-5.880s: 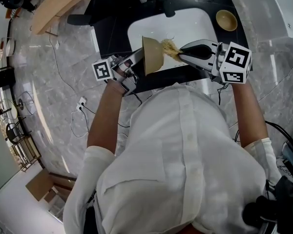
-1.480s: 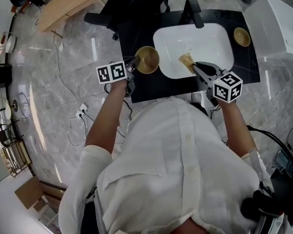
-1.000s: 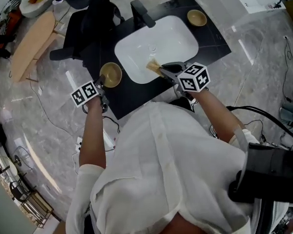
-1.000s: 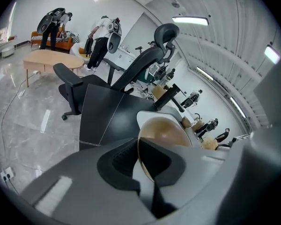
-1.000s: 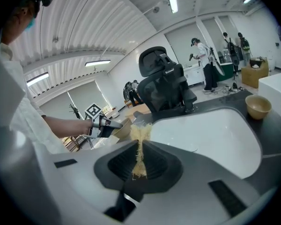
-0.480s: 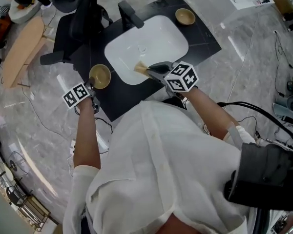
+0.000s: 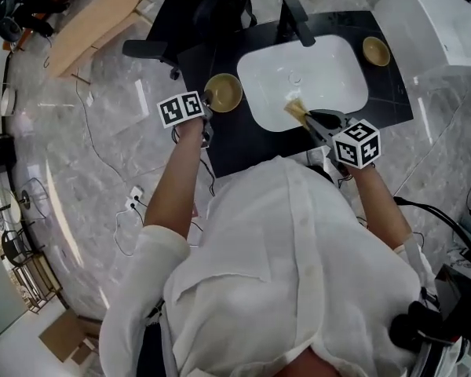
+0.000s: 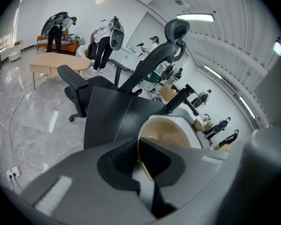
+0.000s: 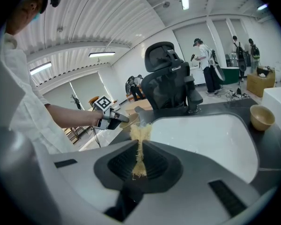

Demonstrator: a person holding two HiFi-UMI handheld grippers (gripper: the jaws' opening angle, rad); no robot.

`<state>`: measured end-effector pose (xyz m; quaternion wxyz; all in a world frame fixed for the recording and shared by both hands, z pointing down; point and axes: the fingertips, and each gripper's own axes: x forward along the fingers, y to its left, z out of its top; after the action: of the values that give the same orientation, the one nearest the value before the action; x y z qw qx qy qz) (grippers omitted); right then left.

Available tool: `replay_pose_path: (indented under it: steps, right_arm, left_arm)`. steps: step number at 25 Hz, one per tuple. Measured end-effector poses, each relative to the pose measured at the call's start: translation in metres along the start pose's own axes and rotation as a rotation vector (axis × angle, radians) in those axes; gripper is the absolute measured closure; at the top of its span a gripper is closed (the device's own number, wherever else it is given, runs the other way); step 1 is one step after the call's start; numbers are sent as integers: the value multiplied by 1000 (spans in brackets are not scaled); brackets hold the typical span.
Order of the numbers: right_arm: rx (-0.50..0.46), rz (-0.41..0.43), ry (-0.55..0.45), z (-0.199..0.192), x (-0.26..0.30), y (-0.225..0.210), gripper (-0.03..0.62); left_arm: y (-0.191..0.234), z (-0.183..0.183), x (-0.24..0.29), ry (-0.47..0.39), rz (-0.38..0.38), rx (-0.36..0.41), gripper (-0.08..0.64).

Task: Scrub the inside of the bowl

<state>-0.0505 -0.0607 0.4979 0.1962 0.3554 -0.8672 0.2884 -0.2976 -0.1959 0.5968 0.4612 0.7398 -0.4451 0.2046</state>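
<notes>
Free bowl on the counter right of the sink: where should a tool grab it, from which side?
I'd pinch the rim of the free bowl: one jaw inside, one outside, coming down from above on its near edge. It stands upright, mouth open, thin-walled; the left tool grips the other bowl the same way.

The person wears a white button-up shirt (image 7: pixel 298 273) with a line of small buttons along it and short sleeves (image 7: pixel 153 246). The left gripper (image 7: pixel 208 100) and the right gripper (image 7: pixel 310 118) each have a smooth grey shell that narrows toward the fingers. The inner faces of those fingers carry black ribbed pads (image 8: pixel 122 159), and just behind the fingers sits a white cube (image 7: pixel 180 108) printed with black square markers.
</notes>
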Motion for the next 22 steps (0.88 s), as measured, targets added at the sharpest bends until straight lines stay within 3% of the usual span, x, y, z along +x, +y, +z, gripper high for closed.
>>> replay_pose_path:
  steps: [12,22]
  right_arm:
    - [4,10,24,-2,3,-8,566]
    - [0,17,42,-2,-2,-11,566]
  left_arm:
    - [31,15,34,41,96,-42,541]
    - [35,21,37,53,165,-29,538]
